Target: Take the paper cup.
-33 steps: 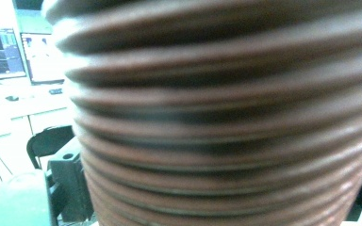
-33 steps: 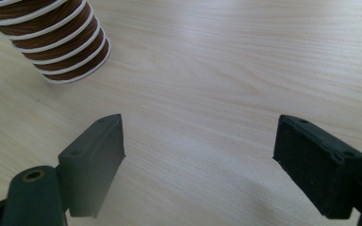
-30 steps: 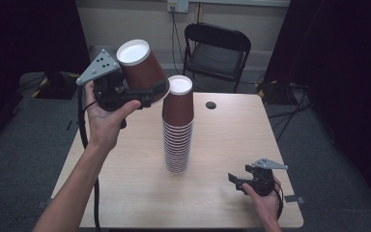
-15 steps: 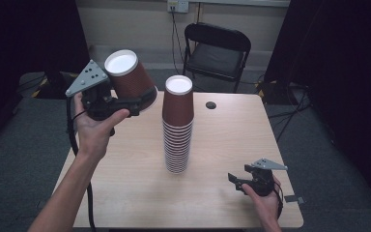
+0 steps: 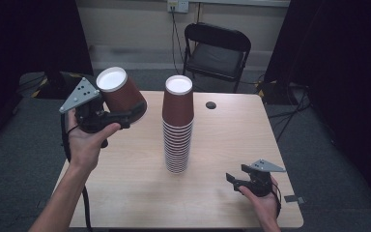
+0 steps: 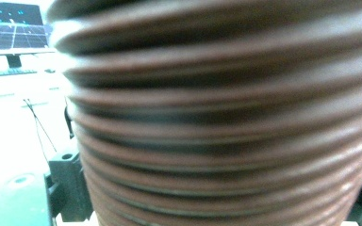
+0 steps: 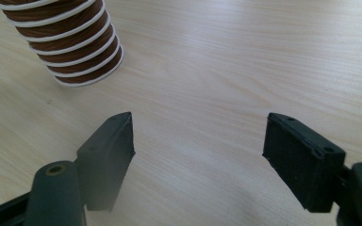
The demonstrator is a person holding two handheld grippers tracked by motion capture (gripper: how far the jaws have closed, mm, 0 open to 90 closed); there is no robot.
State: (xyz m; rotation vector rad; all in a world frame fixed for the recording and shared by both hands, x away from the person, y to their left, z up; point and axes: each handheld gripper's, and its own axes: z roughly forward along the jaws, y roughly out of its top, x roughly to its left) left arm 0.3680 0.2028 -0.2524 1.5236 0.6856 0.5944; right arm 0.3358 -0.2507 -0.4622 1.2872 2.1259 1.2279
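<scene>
A tall stack of brown paper cups (image 5: 178, 130), upside down with the white base on top, stands mid-table; its lower rims show in the right gripper view (image 7: 66, 42). My left gripper (image 5: 131, 114) is held in the air left of the stack, shut on one brown cup (image 5: 123, 96) that is tilted with its white base up. That cup's ridged brown wall (image 6: 226, 122) sits blurred right before the left gripper's camera. My right gripper (image 5: 234, 178) rests low near the table's front right. Its jaws (image 7: 200, 134) are open with nothing between them and have just been closing a little.
The wooden table (image 5: 125, 193) has a small black disc (image 5: 210, 104) at its far side. A black folding chair (image 5: 215, 48) stands behind the table. Dark curtains hang on both sides.
The left hand has carried the cup down and to the left, away from the top of the stack. The right hand has stayed where it was.
</scene>
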